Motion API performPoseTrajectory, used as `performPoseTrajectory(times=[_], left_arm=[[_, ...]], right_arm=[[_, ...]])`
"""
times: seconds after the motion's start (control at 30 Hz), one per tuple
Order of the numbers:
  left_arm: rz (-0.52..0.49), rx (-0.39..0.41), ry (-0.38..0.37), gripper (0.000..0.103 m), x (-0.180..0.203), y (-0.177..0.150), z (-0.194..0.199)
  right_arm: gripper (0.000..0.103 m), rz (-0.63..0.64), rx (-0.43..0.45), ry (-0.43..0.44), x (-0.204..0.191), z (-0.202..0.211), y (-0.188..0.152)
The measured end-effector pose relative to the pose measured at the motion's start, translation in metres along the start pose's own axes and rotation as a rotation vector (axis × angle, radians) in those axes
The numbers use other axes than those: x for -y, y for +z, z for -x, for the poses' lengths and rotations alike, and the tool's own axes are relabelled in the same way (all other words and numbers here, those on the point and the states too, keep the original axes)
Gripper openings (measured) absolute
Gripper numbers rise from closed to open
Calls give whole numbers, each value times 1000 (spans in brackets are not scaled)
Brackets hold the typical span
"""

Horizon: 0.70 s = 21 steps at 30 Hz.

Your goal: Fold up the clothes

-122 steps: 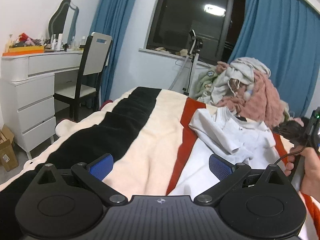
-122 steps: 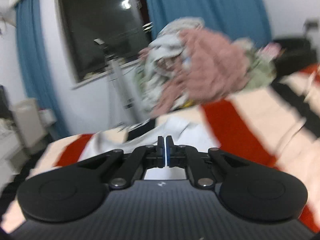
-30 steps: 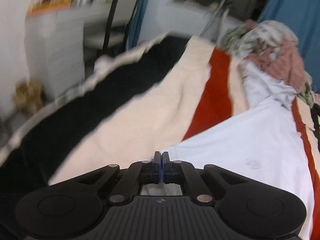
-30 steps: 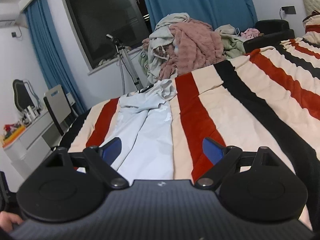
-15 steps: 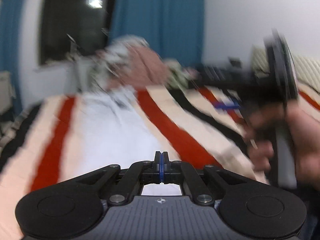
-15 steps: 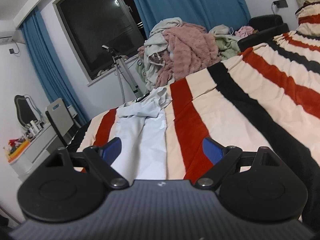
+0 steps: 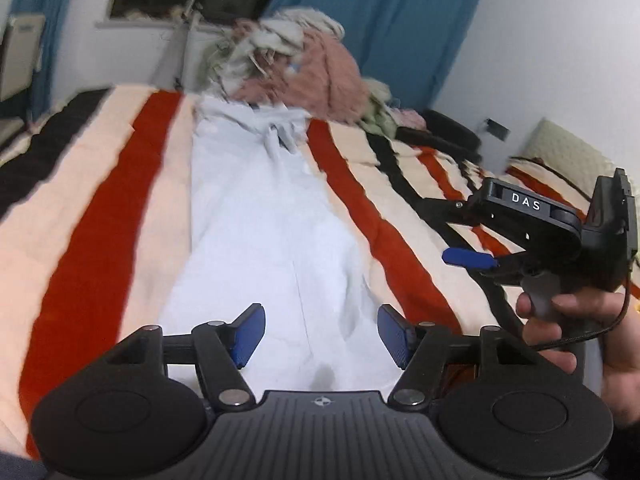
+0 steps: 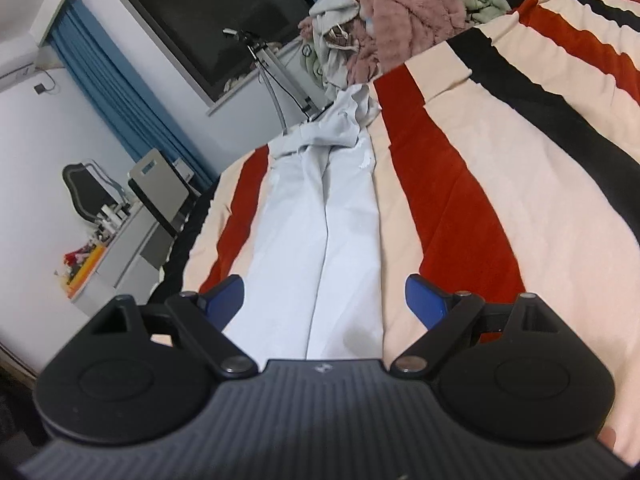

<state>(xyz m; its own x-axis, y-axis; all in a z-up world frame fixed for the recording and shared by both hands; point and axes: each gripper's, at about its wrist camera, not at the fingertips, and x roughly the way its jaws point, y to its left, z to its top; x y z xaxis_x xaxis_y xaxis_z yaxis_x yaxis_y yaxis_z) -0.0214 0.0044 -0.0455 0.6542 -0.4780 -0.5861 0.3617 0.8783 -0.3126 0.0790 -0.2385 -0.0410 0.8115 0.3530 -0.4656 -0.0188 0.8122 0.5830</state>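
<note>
A white garment (image 7: 272, 216) lies stretched lengthwise along the striped blanket (image 7: 96, 200), its far end bunched near the clothes pile. It also shows in the right wrist view (image 8: 320, 208). My left gripper (image 7: 318, 334) is open just above the garment's near end, holding nothing. My right gripper (image 8: 324, 298) is open and empty over the same near end. In the left wrist view the right gripper (image 7: 472, 248) is at the right, held in a hand, above the blanket beside the garment.
A pile of pink, grey and green clothes (image 7: 296, 64) sits at the far end of the bed, also in the right wrist view (image 8: 384, 4). A tripod (image 8: 272, 68), a chair (image 8: 160, 188) and a white dresser (image 8: 108, 264) stand to the left.
My left gripper was shut on the garment's edge and has opened, releasing it flat. The garment went from crumpled to stretched long. My right gripper stayed open and tilted down toward the garment.
</note>
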Motion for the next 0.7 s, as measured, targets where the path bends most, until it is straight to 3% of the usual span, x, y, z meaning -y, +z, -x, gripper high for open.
performPoseTrajectory(times=[0.07, 0.17, 0.27, 0.3, 0.33, 0.4, 0.6, 0.7], left_arm=[[-48, -25, -24, 63, 6, -2, -12], [-194, -88, 13, 64, 25, -11, -43], [-254, -142, 35, 61, 36, -20, -67], [-269, -167, 54, 53, 38, -24, -74], [-283, -194, 74, 29, 41, -28, -80], [-273, -217, 88, 2, 38, -33, -83], [-164, -55, -5, 1, 32, -22, -34], [-114, -13, -60, 1, 40, -13, -23]], right_arm=[[89, -8, 4, -9, 0, 1, 0], [89, -23, 20, -20, 1, 7, 1], [89, -32, 32, -27, 3, 13, -1], [89, -34, 33, -31, 4, 14, -1], [89, -37, 32, -35, 4, 15, -2], [89, -45, 32, -42, 5, 15, -2], [89, -75, 46, -49, 12, 19, 0], [89, -84, 59, -49, 15, 20, 2]])
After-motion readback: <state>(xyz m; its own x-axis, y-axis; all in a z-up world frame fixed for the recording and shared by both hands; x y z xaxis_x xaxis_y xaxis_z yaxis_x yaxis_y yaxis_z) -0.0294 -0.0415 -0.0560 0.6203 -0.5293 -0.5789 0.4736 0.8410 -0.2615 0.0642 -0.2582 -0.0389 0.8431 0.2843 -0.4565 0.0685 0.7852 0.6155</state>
